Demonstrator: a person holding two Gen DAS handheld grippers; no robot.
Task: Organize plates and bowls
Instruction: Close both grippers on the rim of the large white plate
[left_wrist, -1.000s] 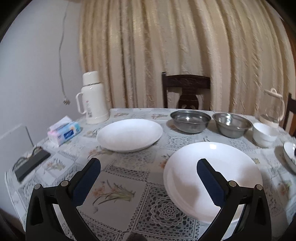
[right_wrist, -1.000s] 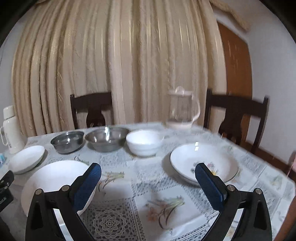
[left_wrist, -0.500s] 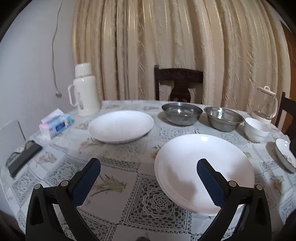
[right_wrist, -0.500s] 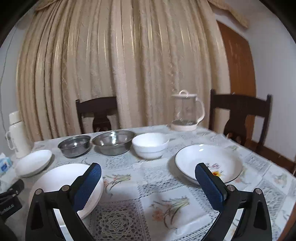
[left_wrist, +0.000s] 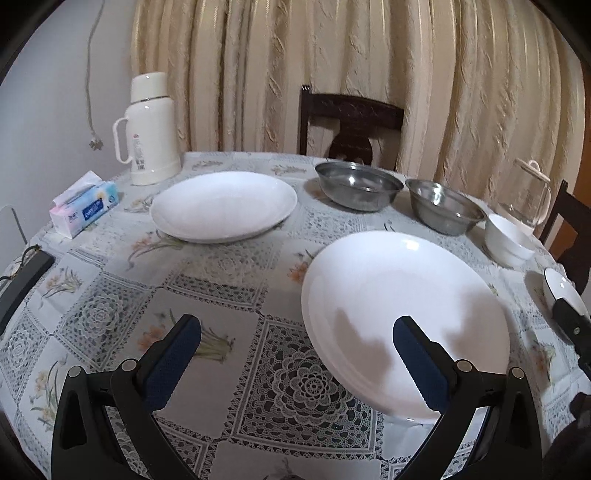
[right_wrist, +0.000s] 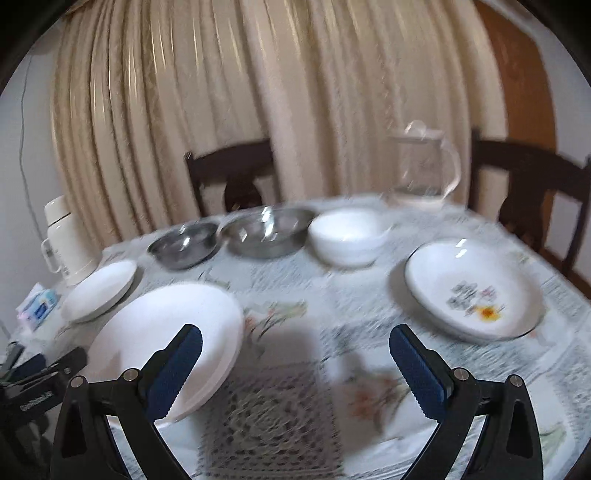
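left gripper (left_wrist: 295, 332) and right gripper (right_wrist: 295, 339) — both spread wide, empty — above the table. large white plate (left_wrist: 402, 314) lies under the left gripper's right finger; risk: pads slipping on its smooth rim, or the flowered plate (right_wrist: 472, 291) chipping when stacked.

Home dining room, lace-print tablecloth (left_wrist: 236, 273), wooden chair (left_wrist: 351, 122), beige curtains (left_wrist: 369, 66)

The round table under a lace-patterned cloth (left_wrist: 221, 280) is being viewed from low over its near edge by both wrist cameras, each facing the cream curtain. The left view is being aimed from the left half, the right view, blurred, from the right half. The large white plate (left_wrist: 402, 314) (right_wrist: 162, 332) and two steel bowls (left_wrist: 358, 186) (right_wrist: 183, 243) are being shared.
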